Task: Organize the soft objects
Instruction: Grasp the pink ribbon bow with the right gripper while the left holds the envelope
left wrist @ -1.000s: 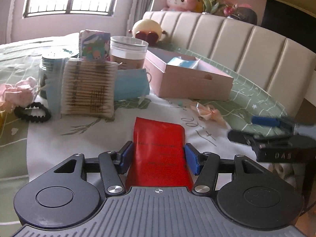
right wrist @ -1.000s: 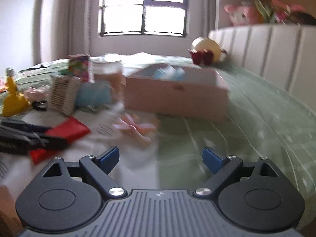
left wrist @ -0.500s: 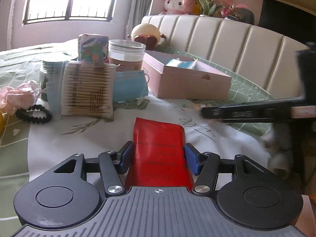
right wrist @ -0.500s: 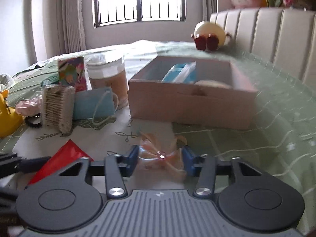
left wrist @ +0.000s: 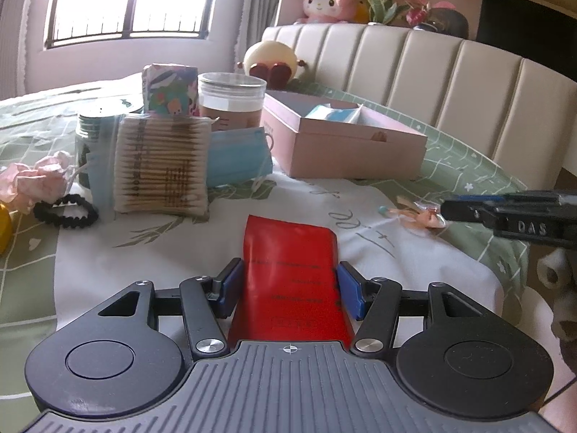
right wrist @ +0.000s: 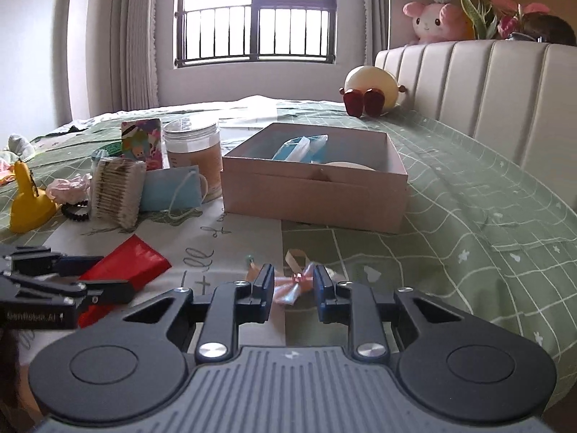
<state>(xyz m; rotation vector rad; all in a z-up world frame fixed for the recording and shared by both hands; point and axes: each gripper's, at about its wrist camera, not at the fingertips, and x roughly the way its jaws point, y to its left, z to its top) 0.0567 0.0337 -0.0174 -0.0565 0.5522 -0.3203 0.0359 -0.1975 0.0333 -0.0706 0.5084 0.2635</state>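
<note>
Ribbon bow [right wrist: 294, 286] pinched in right gripper [right wrist: 293, 288], short of pink box [right wrist: 313, 195]; left gripper [left wrist: 288, 288] clamps red packet [left wrist: 290, 270]. Slippery wrapper may slide free.

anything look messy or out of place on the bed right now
Nothing is spilled or damaged. The blue face mask leans loose against the clear jar rather than lying in the pink box, and a black hair tie and pink scrunchie lie scattered beside the cotton swab pack.
</note>
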